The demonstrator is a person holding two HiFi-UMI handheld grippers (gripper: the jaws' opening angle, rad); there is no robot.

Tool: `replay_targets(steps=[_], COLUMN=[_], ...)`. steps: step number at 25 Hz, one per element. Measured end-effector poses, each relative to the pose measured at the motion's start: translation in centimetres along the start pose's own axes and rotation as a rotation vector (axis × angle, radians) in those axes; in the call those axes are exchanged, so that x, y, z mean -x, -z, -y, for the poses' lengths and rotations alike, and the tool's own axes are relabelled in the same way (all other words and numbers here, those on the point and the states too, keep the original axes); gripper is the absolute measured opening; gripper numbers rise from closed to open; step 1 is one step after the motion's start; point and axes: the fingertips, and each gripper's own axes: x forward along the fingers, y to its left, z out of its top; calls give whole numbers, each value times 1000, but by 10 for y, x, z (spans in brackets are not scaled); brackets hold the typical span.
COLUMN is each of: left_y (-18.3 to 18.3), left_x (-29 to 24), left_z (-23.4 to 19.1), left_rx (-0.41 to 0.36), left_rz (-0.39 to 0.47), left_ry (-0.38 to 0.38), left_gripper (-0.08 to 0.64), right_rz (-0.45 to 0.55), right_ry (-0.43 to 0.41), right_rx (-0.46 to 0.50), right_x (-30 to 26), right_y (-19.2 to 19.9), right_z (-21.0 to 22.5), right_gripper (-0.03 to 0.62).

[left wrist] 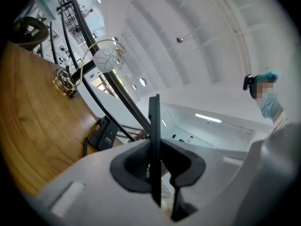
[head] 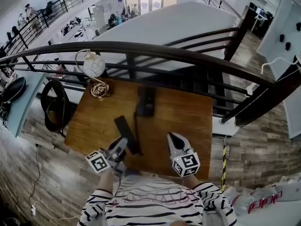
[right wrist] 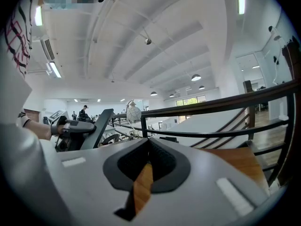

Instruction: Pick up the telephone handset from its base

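My left gripper (head: 122, 144) is shut on the black telephone handset (head: 126, 133), which hangs above the wooden table (head: 188, 121), clear of its base. In the left gripper view the handset (left wrist: 154, 140) stands edge-on between the jaws, which press on both its sides. The black base (head: 146, 101) sits near the table's far edge, and a dark cord (head: 135, 122) runs from it toward the handset; it also shows as the base (left wrist: 104, 133) in the left gripper view. My right gripper (head: 173, 137) hovers over the table's near right part, shut with nothing in it; its gripper view shows the tips meeting (right wrist: 147, 147).
A globe lamp (head: 94, 66) on a coiled stand sits at the table's far left corner. A dark curved railing (head: 164, 51) runs just behind the table, with a drop to a lower floor beyond. A black round chair (head: 51, 105) stands left of the table.
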Motion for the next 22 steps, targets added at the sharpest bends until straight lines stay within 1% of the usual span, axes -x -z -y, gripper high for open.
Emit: replay_targets(steps=[7,16,22], left_y=[17,22,29], left_x=[16,28,37], left_z=[17,29,34], left_rx=[1,-5,5], left_rz=[33,64,83], left_ry=[-8,-15,-23], left_gripper=[67,67,67], right_rz=[11,24,20], right_ry=[-17,-62,-69], right_rx=[-1,-19,-23], right_x=[18,24,31], right_y=[0,-4,-5], right_z=[-2,-15,-22], right_gripper=[2,0,0])
